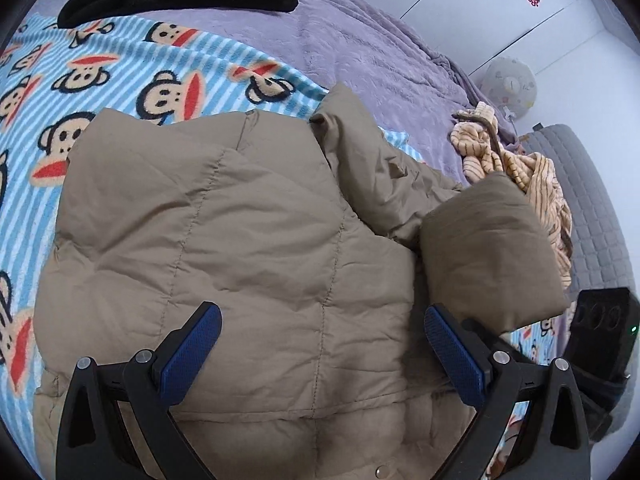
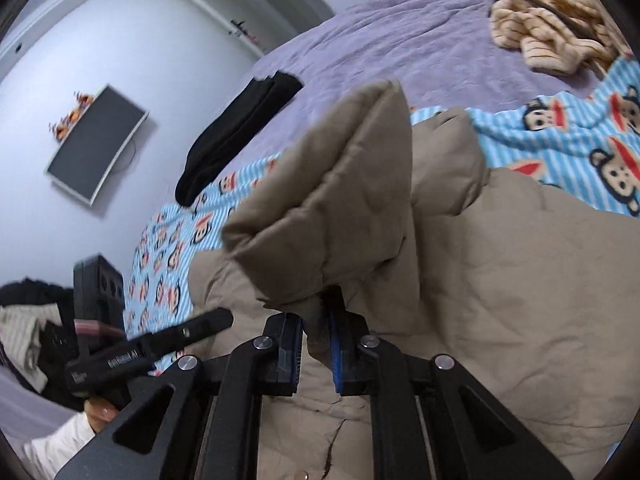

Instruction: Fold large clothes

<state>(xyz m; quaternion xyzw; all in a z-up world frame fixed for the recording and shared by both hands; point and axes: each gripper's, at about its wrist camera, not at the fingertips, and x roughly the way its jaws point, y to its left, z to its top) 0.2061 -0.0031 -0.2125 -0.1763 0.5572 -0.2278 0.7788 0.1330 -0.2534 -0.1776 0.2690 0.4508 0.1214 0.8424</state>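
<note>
Jacket (tan, quilted, puffy) lies rumpled under us on the monkey blanket; our right gripper pinches its lifted sleeve, our left gripper gapes empty.

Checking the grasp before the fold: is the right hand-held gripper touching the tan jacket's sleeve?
Touching. The right wrist view shows the right hand-held gripper closed on the tan jacket's sleeve.
</note>
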